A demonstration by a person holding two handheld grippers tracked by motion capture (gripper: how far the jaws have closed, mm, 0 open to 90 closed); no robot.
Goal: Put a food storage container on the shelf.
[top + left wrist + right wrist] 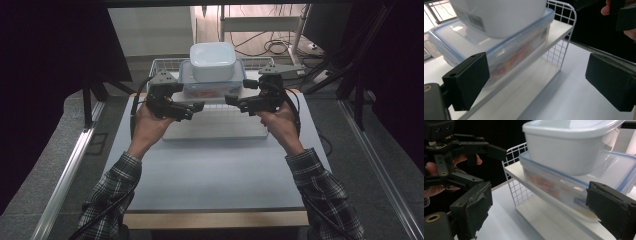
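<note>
A white lidded tub (pixel 212 60) stands on a clear box with a blue-rimmed lid (pixel 212 86), on the top shelf of a white wire rack (pixel 215 127). My left gripper (pixel 187 98) hovers at the box's left end and my right gripper (pixel 239 92) at its right end, both open and holding nothing. In the left gripper view the jaws (pixel 539 80) stand wide, with the clear box (pixel 506 52) and white tub (pixel 499 15) just ahead. The right gripper view has its open jaws (pixel 541 212) before the clear box (pixel 564 187), under the tub (pixel 564 152).
The rack stands at the far middle of a pale table (pixel 215 170). Its wire end panels (pixel 560 50) rise beside the shelf. Black curtains hang left and right. Cables and a monitor lie behind the table. The left gripper (pixel 461 157) appears in the right gripper view.
</note>
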